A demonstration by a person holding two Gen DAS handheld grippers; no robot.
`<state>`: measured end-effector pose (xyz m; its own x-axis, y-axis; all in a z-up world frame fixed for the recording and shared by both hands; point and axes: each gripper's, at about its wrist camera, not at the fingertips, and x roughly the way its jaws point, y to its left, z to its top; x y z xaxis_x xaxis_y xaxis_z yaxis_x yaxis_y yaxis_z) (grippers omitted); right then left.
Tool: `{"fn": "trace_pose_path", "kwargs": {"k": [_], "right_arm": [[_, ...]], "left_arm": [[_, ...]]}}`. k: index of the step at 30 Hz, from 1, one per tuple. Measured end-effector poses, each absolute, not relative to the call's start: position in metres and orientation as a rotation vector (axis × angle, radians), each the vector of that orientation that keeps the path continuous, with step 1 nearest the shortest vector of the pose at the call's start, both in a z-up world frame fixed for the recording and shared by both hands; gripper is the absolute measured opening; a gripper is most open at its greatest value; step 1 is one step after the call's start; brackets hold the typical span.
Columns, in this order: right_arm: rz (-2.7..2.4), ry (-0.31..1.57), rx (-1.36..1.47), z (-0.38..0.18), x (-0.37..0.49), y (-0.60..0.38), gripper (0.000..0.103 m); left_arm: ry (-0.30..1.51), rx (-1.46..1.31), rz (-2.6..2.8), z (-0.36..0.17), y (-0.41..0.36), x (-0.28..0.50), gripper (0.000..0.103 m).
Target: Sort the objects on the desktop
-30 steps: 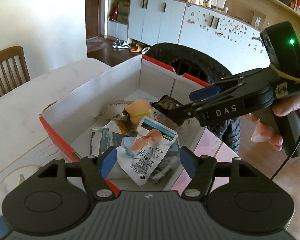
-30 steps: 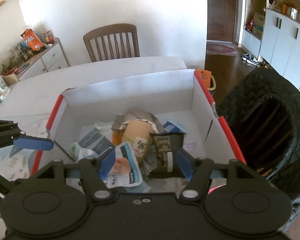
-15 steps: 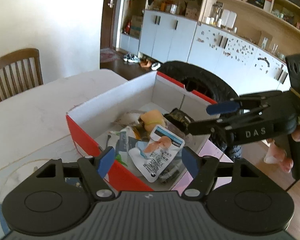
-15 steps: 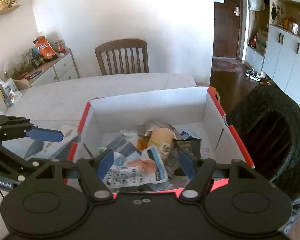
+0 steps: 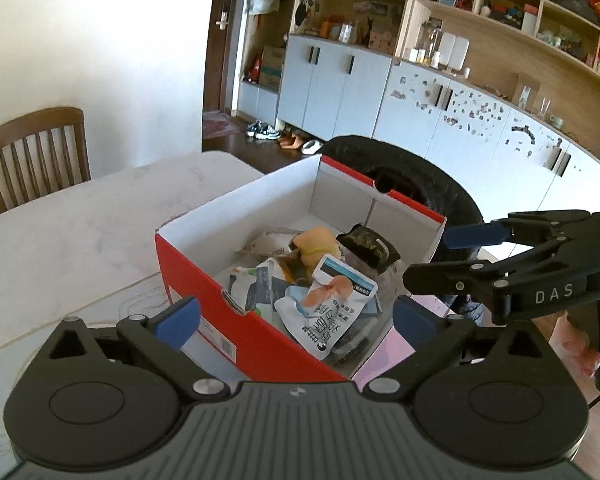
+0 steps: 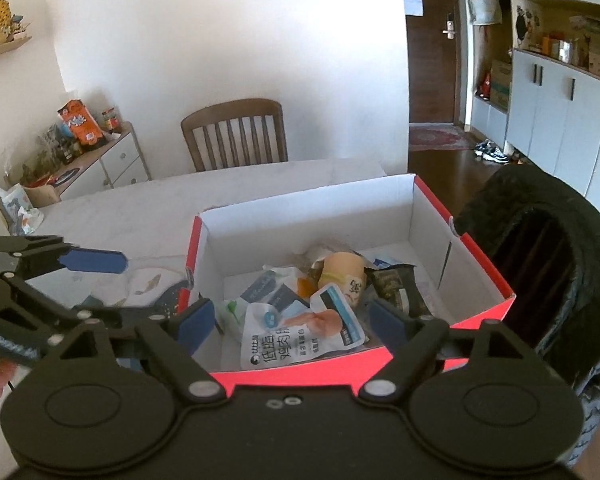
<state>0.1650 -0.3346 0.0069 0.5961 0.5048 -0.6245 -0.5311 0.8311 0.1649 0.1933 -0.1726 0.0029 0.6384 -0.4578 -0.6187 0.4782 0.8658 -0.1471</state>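
Note:
A red and white cardboard box (image 5: 204, 276) (image 6: 482, 268) stands on the white table near its edge. Inside lie a white chicken snack pouch (image 5: 326, 306) (image 6: 300, 334), an orange-tan bun (image 5: 314, 242) (image 6: 342, 272), a dark snack packet (image 5: 370, 242) (image 6: 396, 290) and several other wrappers. My left gripper (image 5: 296, 318) is open and empty, in front of and above the box. My right gripper (image 6: 288, 324) is open and empty, held back over the near wall of the box; it also shows in the left wrist view (image 5: 500, 256).
A black woven basket (image 6: 552, 256) (image 5: 412, 178) stands on the floor beside the box. A wooden chair (image 6: 236, 134) stands at the table's far side. A printed mat (image 6: 140, 284) lies on the table left of the box. Cabinets line the far wall.
Both grippers have pulled back and up, away from the box; the box looks smaller and farther. Both stay open and empty. The box contents have not moved.

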Motion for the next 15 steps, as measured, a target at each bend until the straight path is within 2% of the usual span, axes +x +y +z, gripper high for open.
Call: {"fn": "trace_pose_path", "kwargs": {"k": [3,7,15], "right_arm": [[0.598,0.696,-0.026,0.010,0.159,-0.332,0.091],[0.586,0.662,-0.008,0.015,0.150,-0.329,0.102],[0.568,0.639,-0.011,0.022,0.131,-0.323,0.102]], "left_arm": [[0.691,0.028,-0.530,0.004,-0.167,0.192,0.103],[0.682,0.015,-0.519,0.006,-0.157,0.192,0.103],[0.654,-0.029,-0.482,0.010,-0.136,0.183,0.103]]}}
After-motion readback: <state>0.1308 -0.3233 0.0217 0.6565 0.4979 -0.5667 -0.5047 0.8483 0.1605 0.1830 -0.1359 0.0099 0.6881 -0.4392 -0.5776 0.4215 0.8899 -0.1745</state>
